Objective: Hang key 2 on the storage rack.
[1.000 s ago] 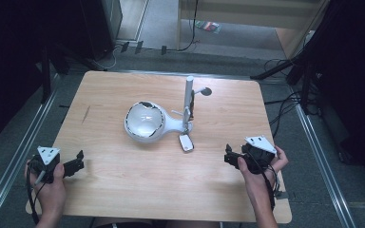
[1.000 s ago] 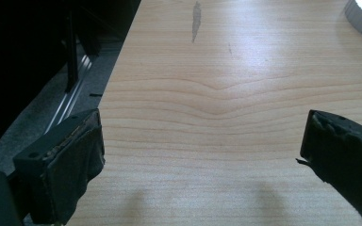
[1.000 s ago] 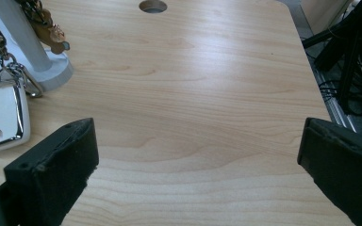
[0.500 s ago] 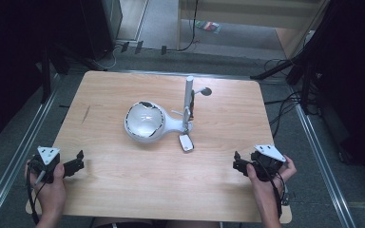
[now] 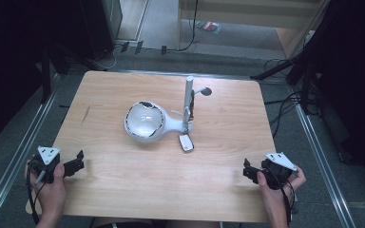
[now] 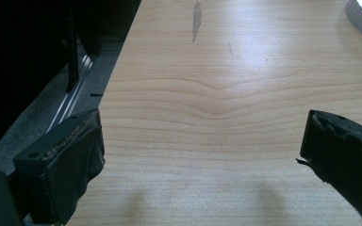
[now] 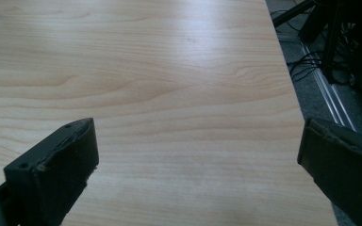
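We see a white round-bodied appliance [image 5: 145, 122] with an upright post at the counter's [image 5: 123, 190] centre, a small white remote [image 5: 186, 142] just beside it. Our left hand-held gripper [image 5: 78, 161] at lower left and right hand-held gripper [image 5: 248, 171] at lower right both gape wide, holding nothing.

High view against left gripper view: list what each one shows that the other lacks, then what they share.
High view alone: the white upright post, the small white remote, the right gripper, and both hands.

Left gripper view alone: a close look at its own two black jaws, standing wide apart with bare wood between them, and the worn padding on them.

Shared: the wooden table, the dark streak in its wood, the white round device and the left gripper.
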{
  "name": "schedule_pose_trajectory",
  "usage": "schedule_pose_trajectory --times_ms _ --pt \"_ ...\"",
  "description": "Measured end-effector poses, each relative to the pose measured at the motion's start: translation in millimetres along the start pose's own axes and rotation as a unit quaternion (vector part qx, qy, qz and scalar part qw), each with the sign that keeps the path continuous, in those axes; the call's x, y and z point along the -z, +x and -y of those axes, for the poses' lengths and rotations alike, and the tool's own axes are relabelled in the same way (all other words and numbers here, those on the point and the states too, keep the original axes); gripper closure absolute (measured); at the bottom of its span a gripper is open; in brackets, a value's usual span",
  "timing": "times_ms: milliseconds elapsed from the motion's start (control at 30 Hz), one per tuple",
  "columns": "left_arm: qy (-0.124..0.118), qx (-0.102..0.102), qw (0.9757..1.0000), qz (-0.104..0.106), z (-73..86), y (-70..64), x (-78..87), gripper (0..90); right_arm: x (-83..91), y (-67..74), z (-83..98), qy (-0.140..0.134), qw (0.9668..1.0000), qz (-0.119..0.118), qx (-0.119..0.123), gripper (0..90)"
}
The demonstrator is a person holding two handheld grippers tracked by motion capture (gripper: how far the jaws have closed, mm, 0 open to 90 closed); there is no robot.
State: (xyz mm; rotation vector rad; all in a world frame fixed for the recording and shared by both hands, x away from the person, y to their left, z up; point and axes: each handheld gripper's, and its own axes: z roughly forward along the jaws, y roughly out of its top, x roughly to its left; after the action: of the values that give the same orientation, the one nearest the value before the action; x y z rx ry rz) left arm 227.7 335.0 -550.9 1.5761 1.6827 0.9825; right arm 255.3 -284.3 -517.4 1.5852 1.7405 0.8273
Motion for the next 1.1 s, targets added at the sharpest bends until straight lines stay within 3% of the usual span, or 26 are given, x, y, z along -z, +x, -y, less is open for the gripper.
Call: schedule_pose_trajectory --times_ms 833,1100 --pt "-0.002 0.002 1.0 0.0 0.2 0.3 -0.1 0.4 4.6 -40.8 31.8 0.02 0.9995 0.013 -0.02 0.0" --pt "-0.004 0.004 1.0 0.0 0.3 0.3 0.0 0.4 8.7 -50.4 39.7 0.016 0.9997 -0.003 -0.019 0.0"
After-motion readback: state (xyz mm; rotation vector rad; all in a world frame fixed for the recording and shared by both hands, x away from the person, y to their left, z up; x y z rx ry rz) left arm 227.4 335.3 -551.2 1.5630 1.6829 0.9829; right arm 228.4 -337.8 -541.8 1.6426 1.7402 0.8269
